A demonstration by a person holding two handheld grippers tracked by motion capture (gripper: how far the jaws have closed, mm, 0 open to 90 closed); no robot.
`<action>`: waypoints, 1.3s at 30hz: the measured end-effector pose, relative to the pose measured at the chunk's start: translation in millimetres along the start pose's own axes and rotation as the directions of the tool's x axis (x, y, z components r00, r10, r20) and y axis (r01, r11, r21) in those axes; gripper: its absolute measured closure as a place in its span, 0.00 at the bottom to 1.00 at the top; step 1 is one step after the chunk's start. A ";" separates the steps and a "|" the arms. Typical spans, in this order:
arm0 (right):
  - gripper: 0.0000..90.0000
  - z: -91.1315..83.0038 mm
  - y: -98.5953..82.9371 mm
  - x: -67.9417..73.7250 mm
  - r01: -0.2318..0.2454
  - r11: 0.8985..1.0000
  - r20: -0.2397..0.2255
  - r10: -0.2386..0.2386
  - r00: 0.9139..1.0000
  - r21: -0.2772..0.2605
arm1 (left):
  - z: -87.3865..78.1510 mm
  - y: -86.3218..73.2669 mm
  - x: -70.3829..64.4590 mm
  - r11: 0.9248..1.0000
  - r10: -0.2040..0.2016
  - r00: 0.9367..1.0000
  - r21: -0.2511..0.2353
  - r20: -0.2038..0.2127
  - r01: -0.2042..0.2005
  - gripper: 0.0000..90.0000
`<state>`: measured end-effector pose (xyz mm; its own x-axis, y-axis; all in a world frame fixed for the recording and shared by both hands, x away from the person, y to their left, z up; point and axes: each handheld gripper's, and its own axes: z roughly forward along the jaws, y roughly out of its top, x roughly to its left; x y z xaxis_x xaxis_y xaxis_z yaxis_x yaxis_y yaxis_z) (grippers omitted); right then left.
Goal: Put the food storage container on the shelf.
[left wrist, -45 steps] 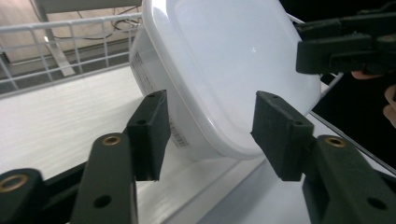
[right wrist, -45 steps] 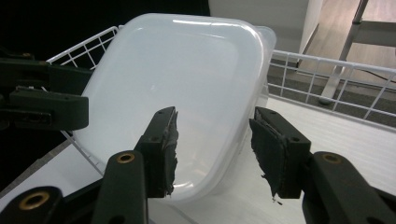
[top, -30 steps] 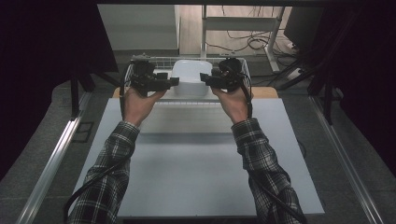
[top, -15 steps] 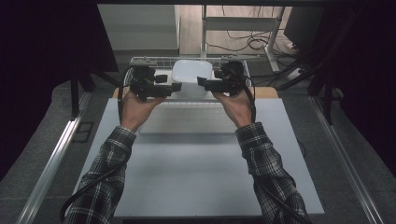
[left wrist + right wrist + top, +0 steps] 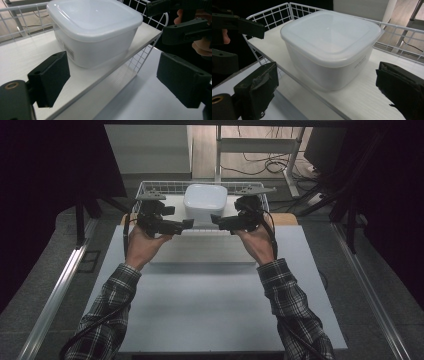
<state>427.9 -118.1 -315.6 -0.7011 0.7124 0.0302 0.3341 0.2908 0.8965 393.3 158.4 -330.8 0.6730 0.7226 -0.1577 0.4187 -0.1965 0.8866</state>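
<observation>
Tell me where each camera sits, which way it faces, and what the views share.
High view: above the person's side, looking forward and down on the table; both forearms, the left gripper and right gripper show.
Left gripper view: rides the left gripper, looks between its open jaws at the tub on a white shelf; the other hand shows at upper right.
Right gripper view: rides the right gripper, faces the tub from the opposite side, jaws open.
Shared: all three views show the lidded tub and the wire basket.

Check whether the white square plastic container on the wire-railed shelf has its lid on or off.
On. The white square plastic container carries a translucent lid seated flat, its rim overlapping the walls all round in both gripper views.
</observation>
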 end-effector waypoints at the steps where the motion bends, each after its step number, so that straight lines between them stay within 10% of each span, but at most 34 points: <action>1: 0.04 -0.5 -1.1 0.5 0.004 1.000 0.001 -0.004 1.000 0.002 | -0.7 -1.9 -0.2 1.000 0.006 1.000 0.001 0.000 -0.006 0.11; 24: 0.03 -12.8 -34.9 9.5 0.053 0.998 -0.030 -0.052 0.998 0.024 | -3.5 -45.9 -18.0 0.994 0.107 0.994 0.020 -0.001 -0.107 0.06; 39: 0.01 -27.2 -62.0 23.7 0.088 0.996 -0.057 -0.087 0.995 0.019 | -13.5 -78.9 -30.9 0.994 0.106 0.994 0.013 0.019 -0.106 0.05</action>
<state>373.4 -136.6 -358.5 -0.7623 0.6468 -0.0227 0.2828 0.3644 0.8872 331.2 160.5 -390.0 0.7252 0.6848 -0.0711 0.3529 -0.2810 0.8925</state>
